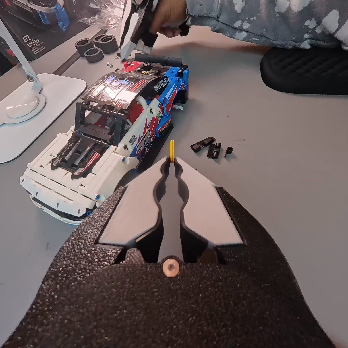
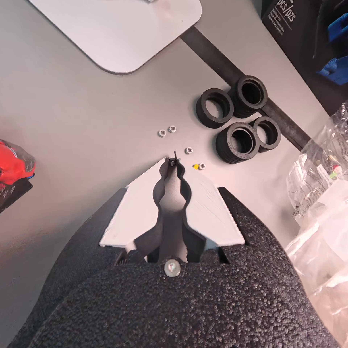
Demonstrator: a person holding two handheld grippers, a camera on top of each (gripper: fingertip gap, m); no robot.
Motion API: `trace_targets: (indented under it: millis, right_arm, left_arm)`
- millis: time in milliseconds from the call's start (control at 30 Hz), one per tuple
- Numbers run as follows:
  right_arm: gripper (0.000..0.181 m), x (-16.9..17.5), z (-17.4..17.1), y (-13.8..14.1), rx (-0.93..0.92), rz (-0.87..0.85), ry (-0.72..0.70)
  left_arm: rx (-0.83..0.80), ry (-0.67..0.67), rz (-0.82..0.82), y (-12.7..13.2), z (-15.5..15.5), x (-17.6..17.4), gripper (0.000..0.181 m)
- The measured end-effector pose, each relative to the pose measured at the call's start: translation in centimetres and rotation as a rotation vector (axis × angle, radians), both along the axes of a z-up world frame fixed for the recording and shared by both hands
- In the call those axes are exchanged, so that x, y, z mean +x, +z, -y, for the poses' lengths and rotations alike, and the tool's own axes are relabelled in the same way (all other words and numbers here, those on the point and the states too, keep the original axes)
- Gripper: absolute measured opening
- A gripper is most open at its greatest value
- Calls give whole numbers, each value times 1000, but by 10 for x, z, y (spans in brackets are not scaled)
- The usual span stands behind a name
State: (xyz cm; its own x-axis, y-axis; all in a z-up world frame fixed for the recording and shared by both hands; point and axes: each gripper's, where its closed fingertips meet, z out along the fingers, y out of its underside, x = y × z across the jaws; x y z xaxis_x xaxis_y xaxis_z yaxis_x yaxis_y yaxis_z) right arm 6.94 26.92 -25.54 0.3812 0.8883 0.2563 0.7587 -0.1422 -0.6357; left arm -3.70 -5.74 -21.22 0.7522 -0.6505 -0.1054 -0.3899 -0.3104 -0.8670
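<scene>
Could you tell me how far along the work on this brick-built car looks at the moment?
Done: the car has its body, roof and hood on. In hand: the left hand-held gripper is shut on a yellow axle piece; the right hand-held gripper is shut on a small black pin. Left: four black tyres, grey bushes and black parts lie loose on the table.

**Bench surroundings, both wrist views**

A grey table (image 1: 263, 178) carries a white stand base (image 1: 47, 105) on a slim white post. Near it, four black tyres (image 2: 222, 145) cluster beside a dark strip (image 2: 216, 54) in the tabletop. Four small grey bushes (image 2: 162, 133) and a tiny yellow piece (image 2: 195, 166) lie just beside them. A black printed box (image 1: 28, 37) and clear plastic bags (image 2: 320, 178) stand behind. Loose black pieces (image 1: 212, 148) lie apart, and a ribbed black pad (image 1: 305, 71) sits farther back.
</scene>
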Motion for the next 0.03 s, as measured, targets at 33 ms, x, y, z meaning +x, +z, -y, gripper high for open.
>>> trace_targets:
  millis: [33]
  right_arm:
    - [7,-2,-2,0,-6,9,-4]
  left_arm:
    - [0,-2,3,-1,0,0,4]
